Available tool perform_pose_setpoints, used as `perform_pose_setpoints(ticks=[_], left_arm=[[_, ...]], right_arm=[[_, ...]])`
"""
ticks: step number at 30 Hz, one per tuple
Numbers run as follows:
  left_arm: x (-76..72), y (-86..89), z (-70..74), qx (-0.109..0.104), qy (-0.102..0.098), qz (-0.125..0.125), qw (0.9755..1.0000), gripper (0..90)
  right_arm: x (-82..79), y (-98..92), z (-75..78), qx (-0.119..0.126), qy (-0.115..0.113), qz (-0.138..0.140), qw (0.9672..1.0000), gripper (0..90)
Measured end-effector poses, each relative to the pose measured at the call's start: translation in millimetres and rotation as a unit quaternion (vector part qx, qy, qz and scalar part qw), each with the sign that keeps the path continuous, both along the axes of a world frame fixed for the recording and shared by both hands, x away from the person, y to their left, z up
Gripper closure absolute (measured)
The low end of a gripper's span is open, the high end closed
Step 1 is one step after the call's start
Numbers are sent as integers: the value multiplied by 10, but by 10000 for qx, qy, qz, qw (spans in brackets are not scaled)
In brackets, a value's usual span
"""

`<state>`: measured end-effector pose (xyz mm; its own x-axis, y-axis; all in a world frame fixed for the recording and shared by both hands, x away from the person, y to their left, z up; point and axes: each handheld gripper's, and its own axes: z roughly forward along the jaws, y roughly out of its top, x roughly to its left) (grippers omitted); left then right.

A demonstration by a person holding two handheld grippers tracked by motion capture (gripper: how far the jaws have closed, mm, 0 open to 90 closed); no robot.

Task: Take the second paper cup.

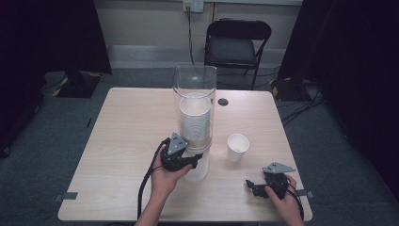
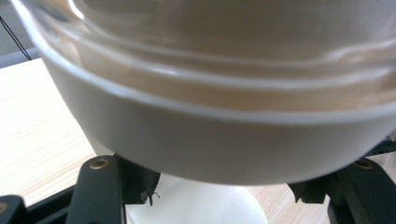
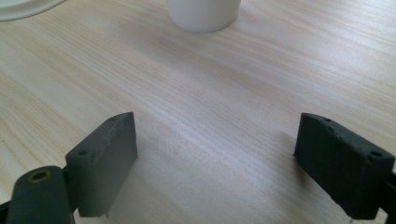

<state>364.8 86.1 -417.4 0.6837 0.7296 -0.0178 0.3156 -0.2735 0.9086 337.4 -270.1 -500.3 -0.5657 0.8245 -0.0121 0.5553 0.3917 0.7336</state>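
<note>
So I've got a tall clear plastic dispenser tube (image 1: 195, 89) standing upright around the middle of my wooden table (image 1: 127, 141), with a stack of white paper cups (image 1: 194, 120) nested inside it, and the bottom cup (image 1: 196, 168) pokes out below the tube, right where my left gripper (image 1: 190, 160) has its jaws either side of it, though I can't tell if they're actually pinching. A single white paper cup (image 1: 237, 147) sits upright and empty just to the right of the tube, rim up, near but not touching it.
</note>
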Motion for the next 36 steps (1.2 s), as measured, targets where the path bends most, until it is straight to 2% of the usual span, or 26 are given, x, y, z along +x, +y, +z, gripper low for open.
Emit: perform_pose_setpoints(ticks=[2, 5, 8, 9, 10, 11, 12, 13, 14, 15, 16, 17, 18, 19, 20, 21, 22, 23, 24, 26, 29, 30, 31, 32, 33, 36], left_arm=[[-18, -1, -29, -98, -12, 26, 9999, 373], [-32, -15, -41, -71, -22, 76, 9999, 376], [-31, -12, -38, 45, 46, 113, 9999, 381], [-24, -16, -51, 120, 62, 51, 9999, 386], [-20, -22, -123, 712, 400, 66, 9966, 569], [-26, -19, -312, 1133, 657, 81, 9914, 808], [-56, 33, -510, 808, 865, 224, 9927, 818], [-56, 33, -510, 808, 865, 224, 9927, 767], [-111, 74, -653, 330, 847, 361, 9952, 688], [-165, 83, -722, 182, 860, 375, 9954, 661], [-214, 85, -708, 111, 866, 378, 9955, 625], [-214, 85, -708, 111, 866, 378, 9955, 533], [-214, 94, -594, -54, 790, 529, 9955, 406], [-214, 94, -594, -54, 790, 529, 9955, 324], [-197, 99, -467, -53, 539, 638, 9965, 260], [-197, 99, -467, -53, 539, 638, 9965, 194], [-190, 91, -407, -113, 425, 662, 9968, 194], [-188, 54, -315, -222, 212, 550, 9980, 155], [-188, 54, -315, -222, 212, 550, 9980, 154], [-174, -48, -233, -260, 51, 437, 9987, 155], [-146, -139, -253, -61, 161, 420, 9990, 160], [-146, -139, -253, -61, 161, 420, 9990, 167], [-129, -172, -323, 275, 283, 367, 9985, 170], [-129, -172, -323, 275, 283, 367, 9985, 170], [-127, -178, -397, 256, 277, 364, 9986, 174], [-114, -164, -387, 101, 195, 390, 9990, 180]], right_arm=[[2, 1, 0, 1, 6, 7, 10000, 119], [2, 2, 0, 3, 3, 7, 10000, 119], [2, 1, 0, 3, 4, 9, 10000, 119], [2, 1, 0, 2, 2, 7, 10000, 119], [2, 2, -1, 3, 3, 6, 10000, 119], [3, 1, 1, -1, 7, 9, 10000, 119], [3, 2, 0, -2, 6, 10, 10000, 117], [3, 2, 0, -2, 6, 10, 10000, 117], [4, 2, 0, -1, 7, 15, 10000, 118], [3, 1, 0, 1, 5, 24, 10000, 117], [3, 1, 0, 5, 5, 26, 10000, 116], [3, 1, 0, 5, 5, 26, 10000, 116], [3, 1, 0, 5, 16, 22, 10000, 115], [3, 1, 0, 5, 16, 22, 10000, 115], [7, 1, 0, 8, 18, 36, 10000, 112], [11, 2, -1, -1, 10, 46, 10000, 108], [11, 2, -1, -1, 10, 46, 10000, 108], [16, 5, -2, -3, 18, 55, 10000, 104], [16, 5, -2, -3, 18, 55, 10000, 104], [17, 5, -2, -3, 19, 54, 10000, 104], [17, 5, -2, -7, 17, 57, 10000, 104], [17, 5, -2, -7, 17, 57, 10000, 104], [17, 5, -2, -7, 17, 56, 10000, 104], [17, 5, -2, -7, 17, 56, 10000, 104], [16, 5, -2, -7, 20, 55, 10000, 104], [17, 5, -2, -6, 15, 58, 10000, 104]])
